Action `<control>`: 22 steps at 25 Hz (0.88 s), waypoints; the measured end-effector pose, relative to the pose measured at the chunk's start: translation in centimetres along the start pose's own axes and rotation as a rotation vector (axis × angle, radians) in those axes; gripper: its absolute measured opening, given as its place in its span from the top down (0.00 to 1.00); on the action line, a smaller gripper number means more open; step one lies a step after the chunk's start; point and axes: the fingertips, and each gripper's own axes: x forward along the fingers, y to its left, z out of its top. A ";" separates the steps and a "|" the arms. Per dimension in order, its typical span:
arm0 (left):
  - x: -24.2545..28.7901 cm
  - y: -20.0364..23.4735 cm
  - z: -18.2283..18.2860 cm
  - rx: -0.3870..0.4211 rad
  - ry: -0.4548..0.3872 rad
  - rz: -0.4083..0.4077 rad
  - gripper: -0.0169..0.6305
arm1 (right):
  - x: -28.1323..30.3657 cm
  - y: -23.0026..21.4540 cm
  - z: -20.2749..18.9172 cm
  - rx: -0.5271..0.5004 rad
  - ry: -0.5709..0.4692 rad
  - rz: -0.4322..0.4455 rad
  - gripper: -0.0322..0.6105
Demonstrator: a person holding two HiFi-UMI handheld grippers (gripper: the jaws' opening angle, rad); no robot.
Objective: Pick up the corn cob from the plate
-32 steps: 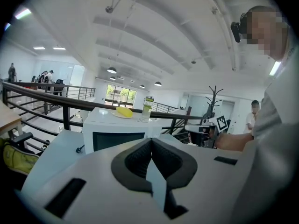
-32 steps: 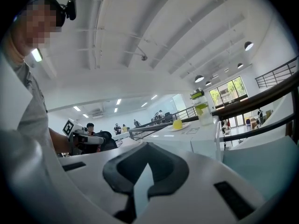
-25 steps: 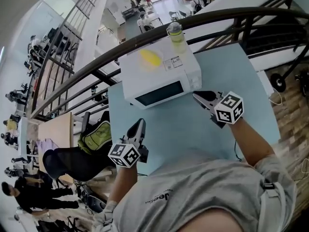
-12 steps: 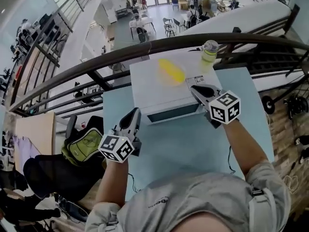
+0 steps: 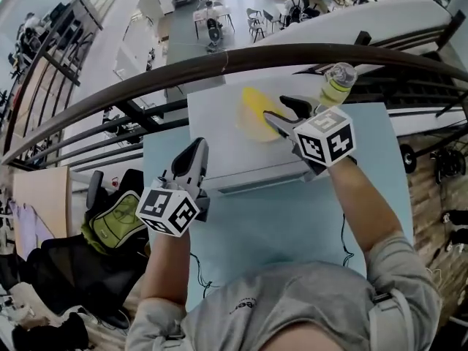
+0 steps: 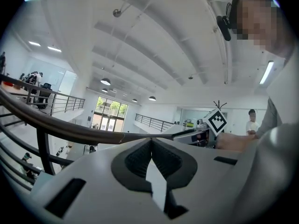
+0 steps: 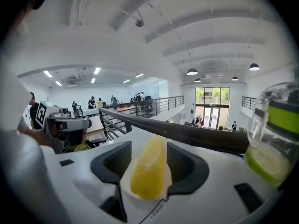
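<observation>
The yellow corn cob (image 5: 257,107) lies on a pale plate (image 5: 247,129) on top of a white microwave (image 5: 219,141). My right gripper (image 5: 276,108) hovers at the cob's right side. Its jaws are opening. In the right gripper view the cob (image 7: 148,169) lies lengthwise between the two dark pads, with a gap on each side, and the plate (image 7: 125,186) shows under it. My left gripper (image 5: 194,151) is shut and holds nothing, level with the microwave's front left edge. In the left gripper view its pads (image 6: 151,143) meet at the tips.
The microwave stands on a light-blue table (image 5: 292,218). A clear bottle with a green band (image 5: 336,82) (image 7: 273,134) stands on the microwave just right of the plate. A dark railing (image 5: 146,75) runs behind the table, over a drop to a lower floor.
Both grippers have moved forward, the right one from the microwave's front to above the cob on top. Its jaws, shut before, now stand apart around the cob.
</observation>
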 end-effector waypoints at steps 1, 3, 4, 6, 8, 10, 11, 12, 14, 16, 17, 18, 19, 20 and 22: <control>0.6 0.2 0.4 0.004 -0.004 0.001 0.95 | 0.5 -0.1 0.1 -0.004 0.012 0.003 0.58; 1.6 0.6 1.1 0.012 -0.011 0.003 0.95 | 1.6 -0.1 0.2 -0.011 0.042 0.010 0.52; 2.1 0.7 1.4 0.013 -0.014 0.005 0.95 | 2.0 0.0 0.1 -0.014 0.057 0.013 0.50; 2.8 0.9 1.8 0.013 -0.019 0.008 0.95 | 2.8 0.2 -0.2 -0.016 0.080 0.016 0.49; 3.4 1.2 1.9 0.010 -0.020 0.011 0.95 | 3.5 0.3 -0.6 -0.017 0.097 0.011 0.47; 3.9 1.4 1.9 0.005 -0.020 0.011 0.95 | 4.2 0.2 -0.8 -0.019 0.111 -0.001 0.47; 4.0 1.5 2.0 0.003 -0.020 0.010 0.95 | 4.5 0.1 -0.9 -0.021 0.117 -0.008 0.47; 4.1 1.6 2.0 0.001 -0.020 0.009 0.95 | 4.8 0.1 -1.1 -0.022 0.124 -0.014 0.47; 4.2 1.8 1.7 -0.003 -0.019 0.009 0.95 | 5.2 -0.1 -1.6 -0.018 0.134 -0.019 0.47; 4.4 1.9 1.2 -0.004 -0.014 0.010 0.95 | 5.6 -0.2 -2.2 -0.014 0.142 -0.019 0.47; 4.6 2.0 1.0 -0.006 -0.011 0.010 0.95 | 5.7 -0.3 -2.3 -0.016 0.146 -0.020 0.47; 4.7 2.1 0.8 -0.007 -0.007 0.011 0.95 | 5.8 -0.3 -2.5 -0.020 0.151 -0.022 0.47; 4.9 2.1 0.7 -0.007 -0.003 0.012 0.95 | 5.9 -0.4 -2.5 -0.024 0.156 -0.024 0.47; 5.1 2.1 0.6 -0.008 0.000 0.012 0.95 | 5.9 -0.5 -2.5 -0.027 0.161 -0.027 0.47; 5.3 2.1 0.4 -0.010 0.003 0.009 0.95 | 6.1 -0.5 -2.6 -0.037 0.175 -0.033 0.47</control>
